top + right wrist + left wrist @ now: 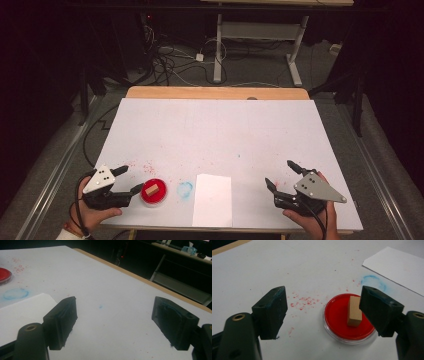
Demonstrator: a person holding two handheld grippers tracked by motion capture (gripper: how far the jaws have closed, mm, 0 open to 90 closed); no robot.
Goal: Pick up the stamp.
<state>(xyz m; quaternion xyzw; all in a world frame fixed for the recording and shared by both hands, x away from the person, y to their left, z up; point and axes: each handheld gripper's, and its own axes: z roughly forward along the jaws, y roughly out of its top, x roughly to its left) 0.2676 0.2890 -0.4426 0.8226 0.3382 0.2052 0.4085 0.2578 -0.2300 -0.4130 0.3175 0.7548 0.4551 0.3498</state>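
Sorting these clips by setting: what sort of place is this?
Probably a lab or workshop test bench: a white-covered table stained with ink, loose cables on the floor behind, and an adjustable desk frame in a dark room.

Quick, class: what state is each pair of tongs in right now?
Left tongs: open, holding nothing.
Right tongs: open, holding nothing.

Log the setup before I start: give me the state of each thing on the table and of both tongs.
Red dish: uncovered, flat on the table, a block in it.
Wooden block: inside the dish, not gripped.
Sheet of paper: flat, blank, at the table's near edge.
Blue ring mark: smudged on the table, between dish and paper.
Left tongs: open, beside the dish.
Right tongs: open, holding nothing.
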